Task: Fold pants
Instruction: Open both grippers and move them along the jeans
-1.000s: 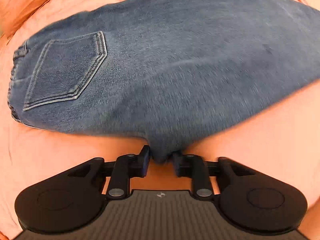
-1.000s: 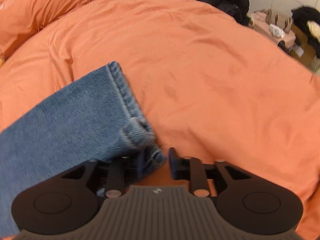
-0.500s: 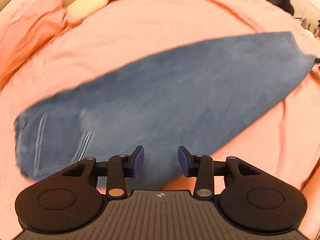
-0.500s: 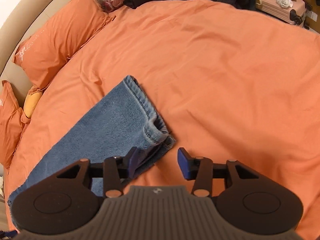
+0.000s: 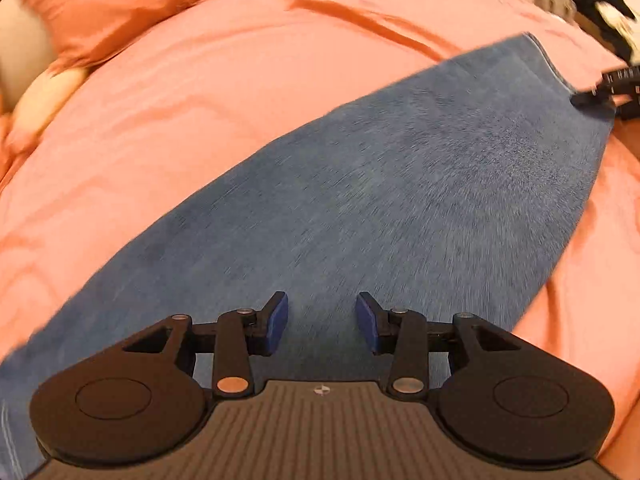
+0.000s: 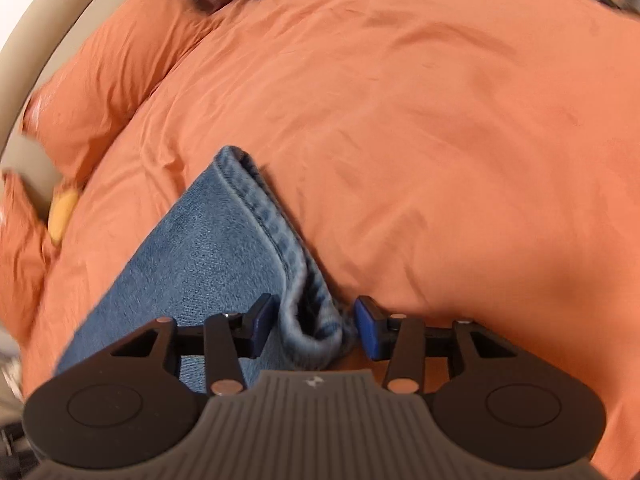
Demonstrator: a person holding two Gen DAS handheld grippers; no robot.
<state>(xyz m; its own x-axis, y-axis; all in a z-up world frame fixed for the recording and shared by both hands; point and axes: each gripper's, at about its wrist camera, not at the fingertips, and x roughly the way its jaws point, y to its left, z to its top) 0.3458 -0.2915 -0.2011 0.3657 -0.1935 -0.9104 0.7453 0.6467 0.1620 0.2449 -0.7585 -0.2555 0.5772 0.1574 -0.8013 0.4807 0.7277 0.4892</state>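
- Pants (image 5: 380, 200) lie flat on the bed (image 6: 440, 120), long axis running from my left claw (image 5: 322, 322) toward my right.
- Left claw spread, empty, over denim.
- Right claw (image 6: 316, 322) spread, straddling the hem (image 6: 280, 240); contact probably nil.

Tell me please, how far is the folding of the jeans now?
Done: the jeans lie as one long strip on the orange bed, which suggests the legs are laid together lengthwise. In hand: nothing is gripped; the left gripper is open above the denim, and the right gripper is open around the cuffs. Left: the folds across the length, probably cuffs toward the waist.
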